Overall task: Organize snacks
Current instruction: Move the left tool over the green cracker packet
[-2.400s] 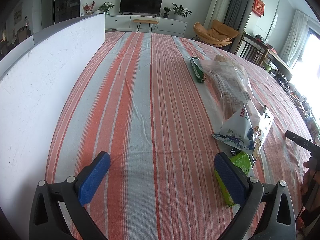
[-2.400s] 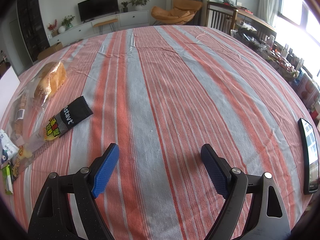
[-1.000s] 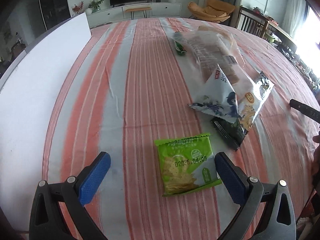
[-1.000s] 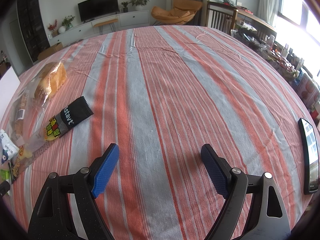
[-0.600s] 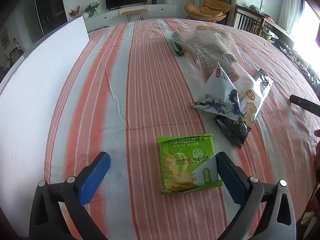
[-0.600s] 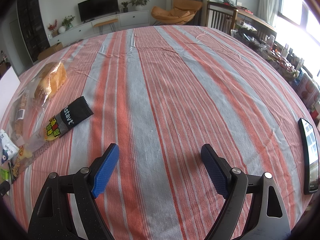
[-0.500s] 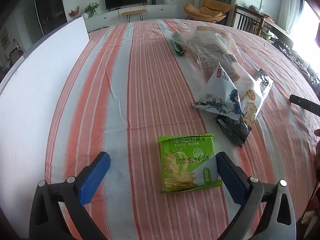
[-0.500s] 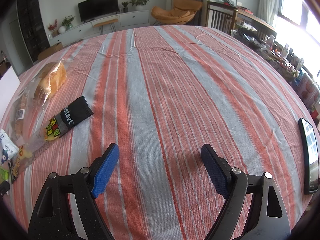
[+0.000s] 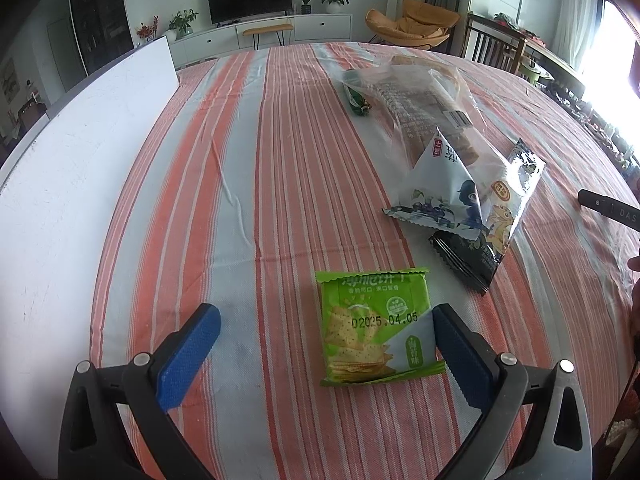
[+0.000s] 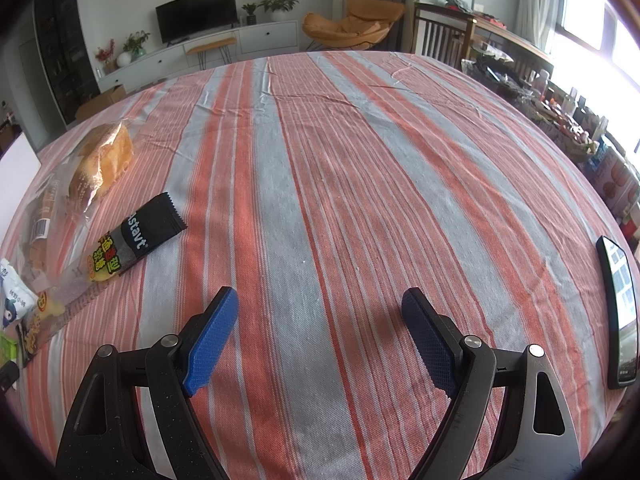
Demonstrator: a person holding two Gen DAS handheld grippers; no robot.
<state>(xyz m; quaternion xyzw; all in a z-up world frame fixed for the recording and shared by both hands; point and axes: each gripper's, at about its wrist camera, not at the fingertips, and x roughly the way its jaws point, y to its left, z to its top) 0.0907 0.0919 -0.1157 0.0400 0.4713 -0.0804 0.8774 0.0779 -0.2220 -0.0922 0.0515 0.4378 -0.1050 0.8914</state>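
Note:
A green cracker packet lies flat on the striped tablecloth, between my left gripper's open fingers and close to the right finger. Beyond it lie a white-blue snack bag, a dark snack bag, a clear bread bag and a small green packet. My right gripper is open and empty over bare cloth. In its view a black and yellow snack bar and the bread bag lie at the left.
A white board stands along the table's left side. A phone lies near the right edge. The right gripper's body pokes in at the left view's right edge. Chairs and a TV cabinet stand beyond the table.
My left gripper has pulled back and swung right over 2.4 s, bringing the green cracker packet between its fingers; in the last half second it barely moved. The right gripper has stayed still.

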